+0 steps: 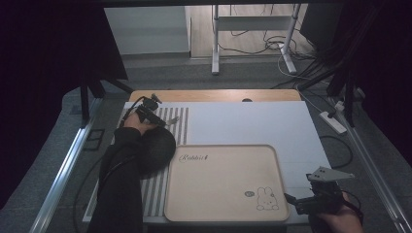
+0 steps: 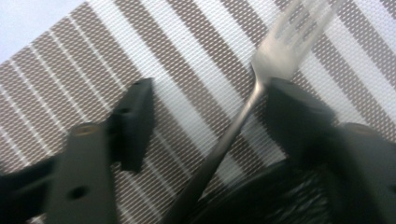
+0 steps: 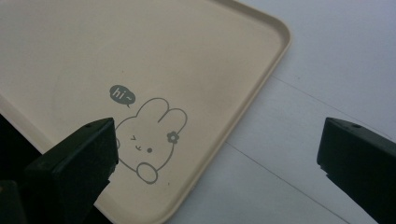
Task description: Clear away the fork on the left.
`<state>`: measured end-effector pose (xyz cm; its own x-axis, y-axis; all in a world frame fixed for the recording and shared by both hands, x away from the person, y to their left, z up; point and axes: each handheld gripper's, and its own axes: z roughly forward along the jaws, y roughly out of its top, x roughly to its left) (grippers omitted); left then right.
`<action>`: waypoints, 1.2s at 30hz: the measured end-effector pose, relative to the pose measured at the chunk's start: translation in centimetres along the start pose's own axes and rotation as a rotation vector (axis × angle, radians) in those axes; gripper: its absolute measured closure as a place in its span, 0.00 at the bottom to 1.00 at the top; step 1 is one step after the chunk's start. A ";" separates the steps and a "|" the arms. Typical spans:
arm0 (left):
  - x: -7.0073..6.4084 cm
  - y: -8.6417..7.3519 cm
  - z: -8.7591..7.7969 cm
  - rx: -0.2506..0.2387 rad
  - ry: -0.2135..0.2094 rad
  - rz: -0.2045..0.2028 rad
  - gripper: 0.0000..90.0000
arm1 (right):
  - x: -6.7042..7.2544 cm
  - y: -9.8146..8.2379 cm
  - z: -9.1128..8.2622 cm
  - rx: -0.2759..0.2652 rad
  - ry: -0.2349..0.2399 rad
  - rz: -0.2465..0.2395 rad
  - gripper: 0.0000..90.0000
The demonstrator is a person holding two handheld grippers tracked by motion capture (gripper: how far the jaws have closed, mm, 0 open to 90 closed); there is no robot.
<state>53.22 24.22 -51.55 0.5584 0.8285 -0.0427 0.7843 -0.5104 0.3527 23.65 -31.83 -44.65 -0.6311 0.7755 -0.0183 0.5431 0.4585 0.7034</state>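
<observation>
I have the left tool (image 2: 205,116) half-closed around the fork (image 2: 261,79) lying on the striped mat (image 2: 70,60), one pad touching its neck, so I should centre before squeezing; my right tool (image 3: 217,154) waits wide open.

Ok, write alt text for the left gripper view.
A metal fork lies slanted on a brown-and-white striped placemat, its neck between the left gripper's two black jaws and against the right-hand one. A dark round object sits at the bottom edge.
</observation>
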 end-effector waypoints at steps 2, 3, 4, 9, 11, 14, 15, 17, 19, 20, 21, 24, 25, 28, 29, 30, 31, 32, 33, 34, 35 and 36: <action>0.2 -0.1 -0.1 -0.006 -0.002 0.009 0.56 | 0.0 0.0 0.0 0.004 0.000 0.001 0.00; 0.2 -0.1 -0.1 -0.009 0.002 0.017 0.64 | 0.0 0.0 0.0 0.004 0.000 0.001 0.00; 0.3 -0.1 -0.2 -0.009 0.002 0.026 0.64 | 0.0 0.0 0.0 0.004 0.000 0.001 0.00; -0.2 0.0 -0.2 -0.007 0.023 0.096 0.91 | 0.0 0.0 0.1 0.004 0.000 0.000 0.00; -0.2 0.0 -0.2 -0.005 0.008 0.105 0.95 | 0.0 0.0 0.1 0.005 0.000 -0.001 0.00; -0.4 0.0 -0.2 -0.005 0.023 0.124 0.97 | 0.0 0.0 0.0 0.006 -0.001 -0.001 0.00; -0.5 0.0 -0.2 -0.002 0.029 0.134 0.97 | 0.0 0.0 0.0 0.005 -0.001 -0.001 0.00; -0.8 0.1 -0.2 0.001 0.050 0.168 0.97 | 0.0 0.0 0.1 0.005 -0.001 0.003 0.00; -1.1 0.2 -0.3 0.014 0.081 0.199 0.97 | 0.0 0.0 0.1 0.007 -0.001 0.003 0.00; -1.2 0.3 -0.3 0.025 0.108 0.219 0.97 | 0.0 0.1 0.1 0.008 0.000 0.002 0.00; -1.3 0.4 -0.4 0.034 0.123 0.230 0.97 | 0.0 0.0 0.1 0.007 -0.001 0.002 0.00; -1.4 0.7 -0.9 0.049 0.184 0.254 0.97 | 0.0 0.0 0.1 0.006 -0.002 0.000 0.00; -1.4 0.8 -1.5 0.054 0.242 0.267 0.97 | 0.0 0.0 0.1 0.007 -0.002 0.001 0.00; -1.4 0.8 -2.0 0.050 0.272 0.265 0.97 | 0.0 0.0 0.1 0.007 -0.002 0.001 0.00; -1.2 0.8 -2.3 0.048 0.265 0.256 0.97 | 0.0 0.0 0.1 0.007 -0.002 0.001 0.00; -1.2 0.7 -2.6 0.048 0.259 0.256 0.97 | 0.0 0.0 0.1 0.006 -0.002 0.000 0.00; -1.2 0.6 -2.8 0.051 0.267 0.263 0.97 | 0.0 0.0 0.1 0.007 -0.001 0.001 0.00; -1.1 0.5 -3.1 0.057 0.255 0.258 0.97 | 0.0 0.0 0.1 0.007 -0.001 0.001 0.00; -1.1 0.4 -3.4 0.063 0.250 0.257 0.97 | 0.0 0.0 0.1 0.008 -0.001 0.000 0.00; -1.0 0.4 -3.6 0.067 0.247 0.255 0.97 | 0.0 0.0 0.1 0.009 -0.001 0.000 0.00; -1.0 0.3 -3.8 0.071 0.236 0.251 0.97 | 0.0 0.1 0.1 0.009 -0.002 -0.001 0.00; -1.0 0.2 -4.0 0.077 0.228 0.253 0.97 | 0.0 0.1 0.1 0.009 -0.002 -0.001 0.00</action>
<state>51.69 24.21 -47.68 0.6699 0.6992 0.2497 0.6516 -0.7149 0.2537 23.72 -31.74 -44.69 -0.6303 0.7761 -0.0199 0.5479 0.4629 0.6967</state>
